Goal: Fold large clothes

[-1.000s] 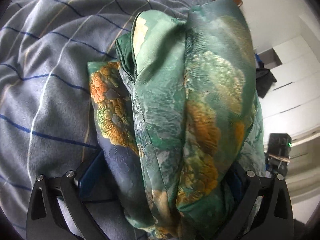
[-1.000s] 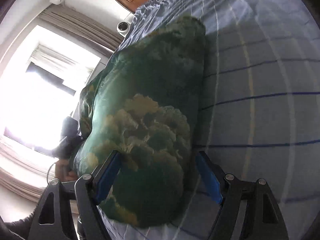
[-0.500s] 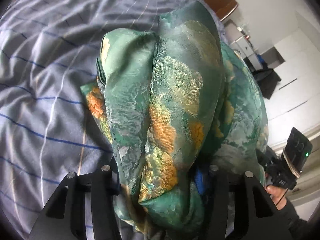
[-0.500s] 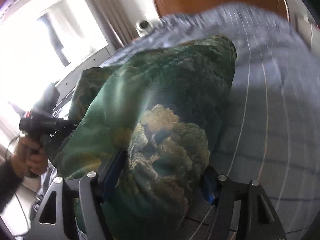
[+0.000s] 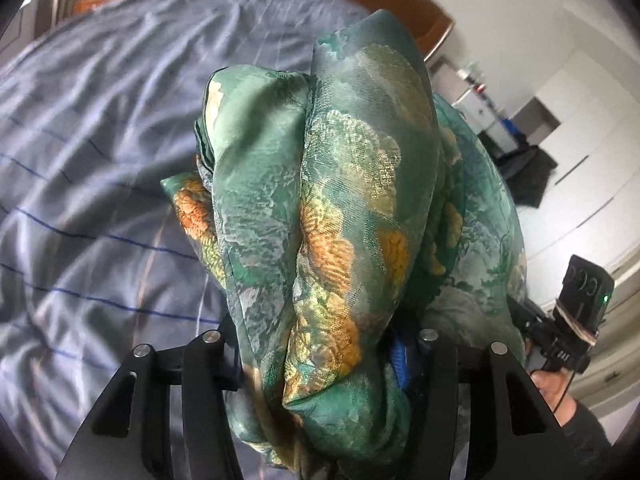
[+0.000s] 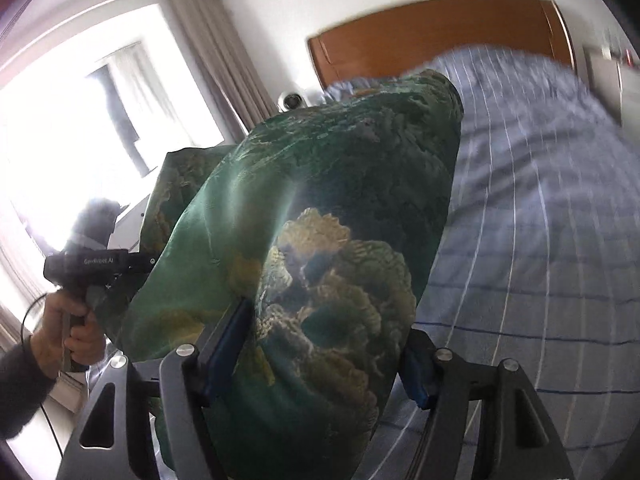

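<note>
In the left wrist view, green floral satin garment (image 5: 340,200) bunched between the fingers of the black left gripper (image 5: 320,344), above the grey-blue striped bed cover (image 5: 100,160). Bed cover to the left and behind; brown wooden headboard (image 5: 424,20) at its far end. To the right of the cloth, black right gripper (image 5: 576,320), with white wardrobe (image 5: 592,140) behind it.

In the right wrist view, same garment (image 6: 340,240) pinched between the fingers of the right gripper (image 6: 320,352), stretching left to the left gripper (image 6: 96,264). Bed cover (image 6: 540,240) on the right, below the cloth; headboard (image 6: 440,28) behind. Bright window (image 6: 60,140) far left, beige curtain (image 6: 216,60) beside it.
</note>
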{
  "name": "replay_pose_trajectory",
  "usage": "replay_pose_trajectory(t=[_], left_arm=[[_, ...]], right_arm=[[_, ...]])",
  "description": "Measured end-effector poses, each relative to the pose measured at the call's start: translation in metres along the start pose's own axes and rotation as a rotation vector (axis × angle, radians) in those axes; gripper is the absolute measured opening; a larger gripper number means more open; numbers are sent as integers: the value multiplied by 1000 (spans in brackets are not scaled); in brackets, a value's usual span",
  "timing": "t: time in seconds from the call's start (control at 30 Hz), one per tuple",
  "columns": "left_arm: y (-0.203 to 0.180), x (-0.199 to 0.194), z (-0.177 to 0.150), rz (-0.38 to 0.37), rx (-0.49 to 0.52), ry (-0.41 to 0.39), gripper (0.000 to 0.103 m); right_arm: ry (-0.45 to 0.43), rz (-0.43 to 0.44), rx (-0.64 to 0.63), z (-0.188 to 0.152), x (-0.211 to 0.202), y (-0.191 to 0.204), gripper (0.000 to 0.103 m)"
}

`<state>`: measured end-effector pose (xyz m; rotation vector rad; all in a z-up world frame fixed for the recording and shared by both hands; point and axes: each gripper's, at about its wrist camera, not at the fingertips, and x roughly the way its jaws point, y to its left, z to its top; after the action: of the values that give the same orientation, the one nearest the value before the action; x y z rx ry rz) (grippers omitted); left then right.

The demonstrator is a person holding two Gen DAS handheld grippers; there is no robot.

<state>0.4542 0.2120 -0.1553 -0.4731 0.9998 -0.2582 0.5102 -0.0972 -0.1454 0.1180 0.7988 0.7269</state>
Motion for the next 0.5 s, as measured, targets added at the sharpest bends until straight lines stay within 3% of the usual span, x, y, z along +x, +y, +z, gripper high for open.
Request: replay_pose_trajectory(t=[0.07,0.13,0.17,0.23,0.3,0.37,0.43,0.5], left_arm=[[14,28,-5,41,-29,58,66],[27,27,-13,8,-72,8,83],[30,19,-15,-10,-90,-12,86],[26,1,-19,-6,-69,-49,87],[9,-29,-24,83,36,-130,89],[-18,-60,-37,207,128,-212,99],[-47,-89,-54,367,192,-317,102],[-72,-111,-73,462,221,-382,103]], right_arm=[[69,10,57,-8,21,-23,68],[151,23,151,-23,47,-50,71],[145,53,199,-29,49,-60,72],[100,104,289,-35,40,-75,86],[62,79,290,-35,22,-75,90],[51,8,239,-34,-1,-66,90],[25,-81,139,-34,-27,-47,90],[-17,-179,25,-34,-55,-25,90]])
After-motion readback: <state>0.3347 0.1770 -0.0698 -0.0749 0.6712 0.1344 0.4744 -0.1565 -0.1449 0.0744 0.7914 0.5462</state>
